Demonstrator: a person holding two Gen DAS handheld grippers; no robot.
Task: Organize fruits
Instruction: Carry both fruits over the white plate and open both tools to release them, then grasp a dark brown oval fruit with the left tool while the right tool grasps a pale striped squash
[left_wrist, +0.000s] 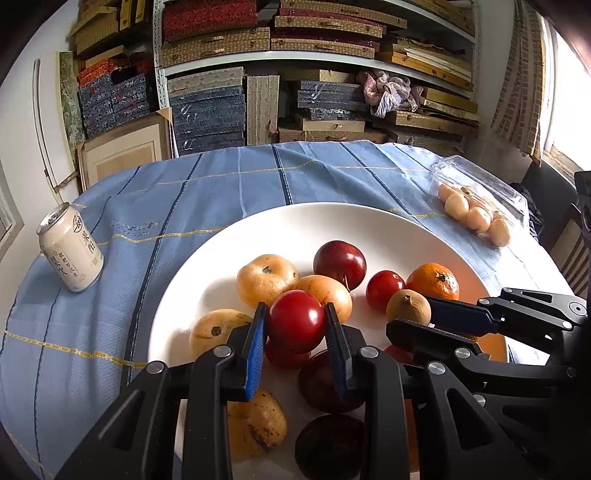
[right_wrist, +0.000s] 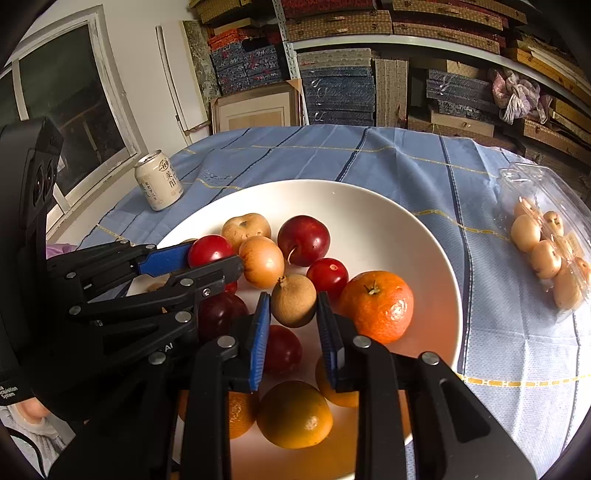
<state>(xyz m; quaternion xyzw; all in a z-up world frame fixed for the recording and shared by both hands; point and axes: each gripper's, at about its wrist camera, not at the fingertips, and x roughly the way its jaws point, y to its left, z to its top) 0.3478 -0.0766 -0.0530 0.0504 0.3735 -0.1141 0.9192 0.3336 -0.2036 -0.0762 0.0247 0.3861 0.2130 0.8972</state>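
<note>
Both claws are clamped on fruit over the white plate (left_wrist: 207, 258). The left gripper (left_wrist: 295, 321) pinches a red plum (left_wrist: 295, 319); the right gripper (right_wrist: 291, 306) squeezes a small brown fruit (right_wrist: 293, 301). The sorting looks barely begun: plums, yellow pears and an orange (right_wrist: 376, 306) lie mixed on the plate, and neither held fruit has been set anywhere.

The left view shows dark fruit at the plate's six o'clock edge. The right view shows two oranges there instead, and the clear box (right_wrist: 543, 206) of pale fruit at three o'clock. A can (left_wrist: 70, 247) stands at nine o'clock.
</note>
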